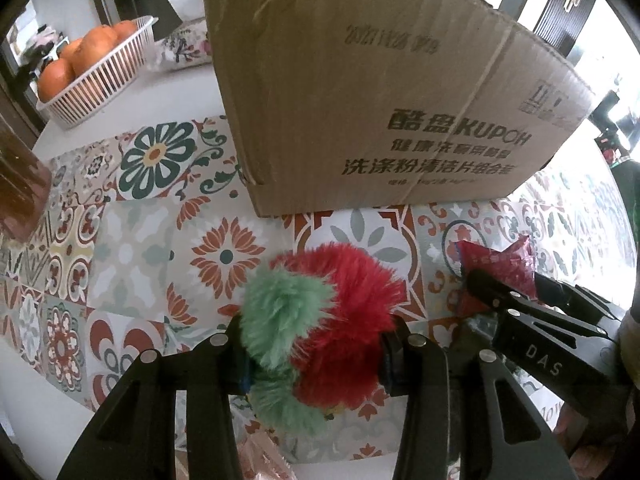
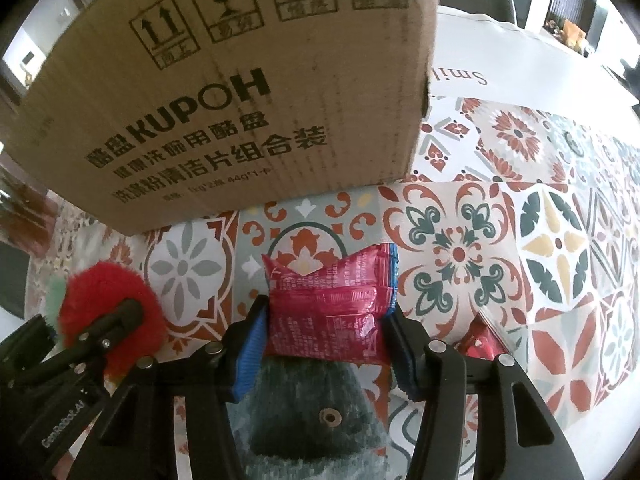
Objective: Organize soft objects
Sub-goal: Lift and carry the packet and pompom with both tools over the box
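Patterned tablecloth (image 1: 132, 248), fluffy red-green plush (image 1: 316, 320)

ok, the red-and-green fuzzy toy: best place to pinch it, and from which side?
Pinch the fuzzy toy across its middle, coming down from above, as the left gripper does now: fingers on its two flanks where green and red meet. The pile is soft and roundish with no handle showing, so the waist gives most bite. The cardboard box blocks the far side.

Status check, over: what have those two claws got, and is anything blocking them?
Left gripper shut on fluffy toy. Right gripper shut on red packet. Cardboard box stands just ahead of both, over.
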A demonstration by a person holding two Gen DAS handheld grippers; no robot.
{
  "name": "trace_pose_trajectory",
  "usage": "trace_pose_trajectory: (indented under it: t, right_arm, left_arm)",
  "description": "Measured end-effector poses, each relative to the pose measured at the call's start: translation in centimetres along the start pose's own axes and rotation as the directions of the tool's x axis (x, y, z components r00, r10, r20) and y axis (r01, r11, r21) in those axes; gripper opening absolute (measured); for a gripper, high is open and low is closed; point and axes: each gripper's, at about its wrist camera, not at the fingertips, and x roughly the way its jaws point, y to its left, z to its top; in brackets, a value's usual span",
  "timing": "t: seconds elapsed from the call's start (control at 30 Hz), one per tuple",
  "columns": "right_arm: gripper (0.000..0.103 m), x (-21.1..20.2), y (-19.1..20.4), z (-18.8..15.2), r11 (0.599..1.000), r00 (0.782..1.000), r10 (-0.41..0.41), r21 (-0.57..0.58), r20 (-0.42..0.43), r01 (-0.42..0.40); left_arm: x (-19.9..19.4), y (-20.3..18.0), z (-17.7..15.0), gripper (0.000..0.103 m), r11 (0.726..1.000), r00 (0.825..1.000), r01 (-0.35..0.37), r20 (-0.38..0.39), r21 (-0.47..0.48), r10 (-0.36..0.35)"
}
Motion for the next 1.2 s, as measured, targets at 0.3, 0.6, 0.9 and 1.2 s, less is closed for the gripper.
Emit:
trace_pose_trajectory:
  t: [0.3,0.6,0.9,1.2]
  right_arm:
    - [0.055,-3.7,-3.4,-0.5,0.998,0.998,0.039,0.045,0.046,-0.041]
    - [0.055,-8.9,-4.3,0.1,0.997,0.991,0.051,0.056,0.121,-0.058]
    - [0.055,-11.7,-1.6,0.8,0.997,0.974,0.055,0.035,0.220,-0.064]
    - [0.055,-14.9,-0.7,0.8,0.995,0.956,0.095,0.014,0.279,-0.103]
  left_arm:
    - [-2.9,-1.0,-1.2,0.044,1.000,0.999,0.018,0.046,-0.003,-0.018]
    - [-6.7,-1.7,-1.1,0.044,0.999,0.992,0.033,0.126,-0.002,-0.033]
    - [-10.3,-1.8,-1.2,0.044,0.997,0.979,0.083,0.186,-0.010,-0.079]
    - [-13.8,-1.9,-1.0,0.044,0.994,0.960,0.112,0.259,-0.009,-0.106]
